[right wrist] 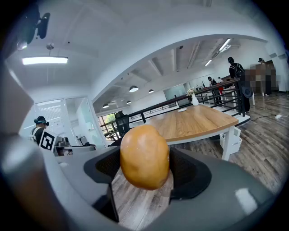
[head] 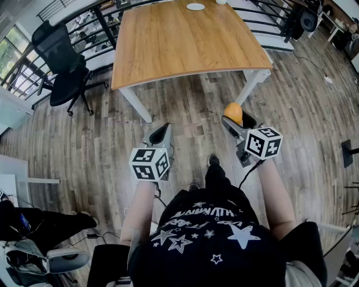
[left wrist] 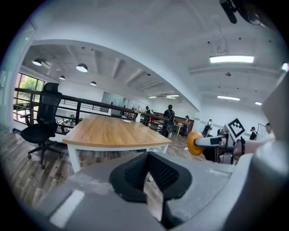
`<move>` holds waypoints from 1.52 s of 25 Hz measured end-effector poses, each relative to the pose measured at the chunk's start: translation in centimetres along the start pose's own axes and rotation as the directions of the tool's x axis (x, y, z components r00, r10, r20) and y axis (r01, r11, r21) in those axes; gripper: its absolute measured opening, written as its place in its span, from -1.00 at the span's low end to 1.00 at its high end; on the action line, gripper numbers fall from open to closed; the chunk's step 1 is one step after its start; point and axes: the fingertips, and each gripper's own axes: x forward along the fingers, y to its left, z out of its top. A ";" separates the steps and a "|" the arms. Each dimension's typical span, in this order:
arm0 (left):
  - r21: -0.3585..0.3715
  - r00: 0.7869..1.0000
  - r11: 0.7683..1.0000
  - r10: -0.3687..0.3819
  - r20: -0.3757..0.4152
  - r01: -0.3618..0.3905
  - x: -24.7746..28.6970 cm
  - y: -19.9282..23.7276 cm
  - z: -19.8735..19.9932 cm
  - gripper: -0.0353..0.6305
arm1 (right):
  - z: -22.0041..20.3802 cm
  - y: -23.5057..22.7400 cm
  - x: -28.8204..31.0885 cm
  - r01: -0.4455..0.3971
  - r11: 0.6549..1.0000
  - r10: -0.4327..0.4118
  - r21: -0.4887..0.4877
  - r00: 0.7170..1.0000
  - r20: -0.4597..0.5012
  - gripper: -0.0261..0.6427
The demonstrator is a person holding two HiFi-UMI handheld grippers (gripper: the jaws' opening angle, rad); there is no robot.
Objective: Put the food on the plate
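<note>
A rounded orange-brown piece of food, much like a potato, sits between the two pads of my right gripper, which is shut on it. From the head view the food pokes out at the tip of that gripper, held above the floor in front of the wooden table. The small white plate lies at the table's far end, also seen as the plate beside a white vase. My left gripper hangs level with the right one, its pads together, with nothing in it.
A black office chair stands left of the table beside a metal railing. The table's white legs reach toward me. The floor is wood plank, with a cable at right. Several people stand far behind the table.
</note>
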 end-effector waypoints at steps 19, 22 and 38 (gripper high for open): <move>-0.003 1.000 1.000 -0.013 -0.021 0.013 -1.1 -0.1 -1.6 -0.89 | -1.9 0.7 0.0 0.006 1.000 -0.005 0.020 0.999 -0.047 0.10; -0.009 0.999 1.000 -0.014 -0.029 0.013 -1.3 0.2 -2.1 -0.88 | -2.0 0.3 -0.4 0.018 0.999 -0.016 0.042 0.999 -0.045 0.10; 0.024 0.998 0.998 0.056 0.003 -0.056 2.0 4.2 2.1 -0.88 | 2.2 -4.0 3.3 -0.005 0.995 0.005 0.103 1.000 0.003 0.10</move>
